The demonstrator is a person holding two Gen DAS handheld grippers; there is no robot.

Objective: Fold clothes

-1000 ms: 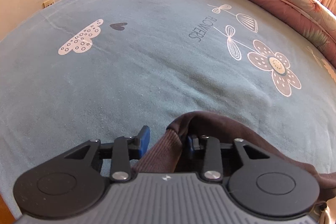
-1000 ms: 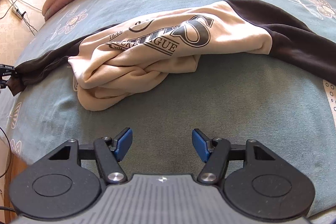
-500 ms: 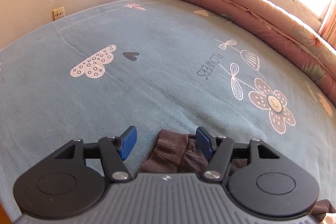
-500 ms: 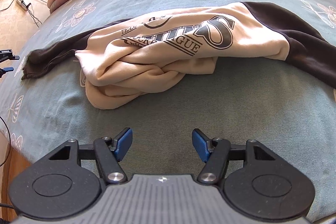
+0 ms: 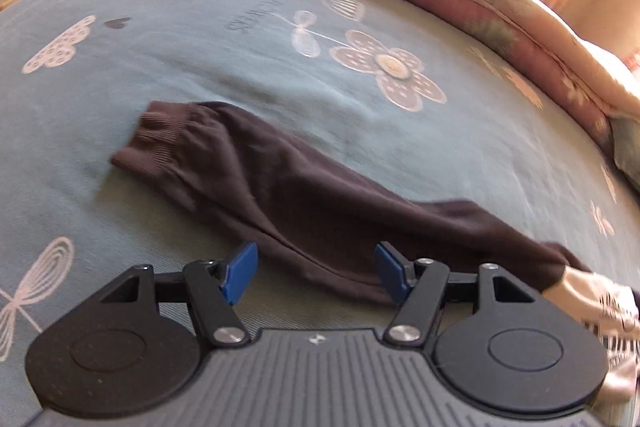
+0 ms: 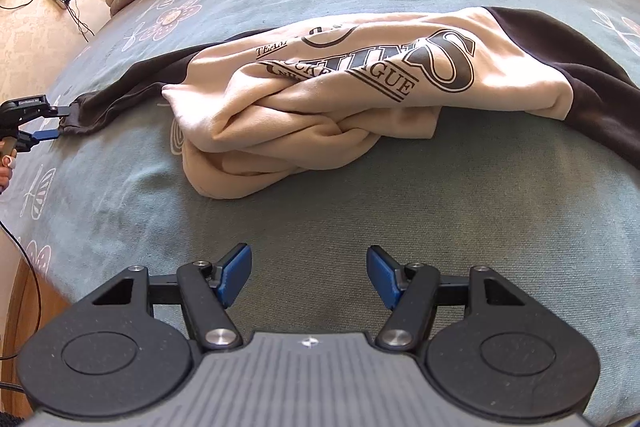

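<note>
Sweatshirt (image 6: 360,75) bunched, hem hidden.

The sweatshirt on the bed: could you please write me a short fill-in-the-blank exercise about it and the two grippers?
1. The sweatshirt has a cream body and dark ____ sleeves.
2. It lies on a blue-green ____ printed with flowers.
3. The right gripper is open and holds ____.
4. The left gripper is ____, with the sleeve lying loose.

Missing words: brown; bedspread; nothing; open

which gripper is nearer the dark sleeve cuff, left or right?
Left. The left gripper sits open right at the dark sleeve cuff. The right gripper hovers open over bare bedspread, with the bunched cream sweatshirt between.
</note>
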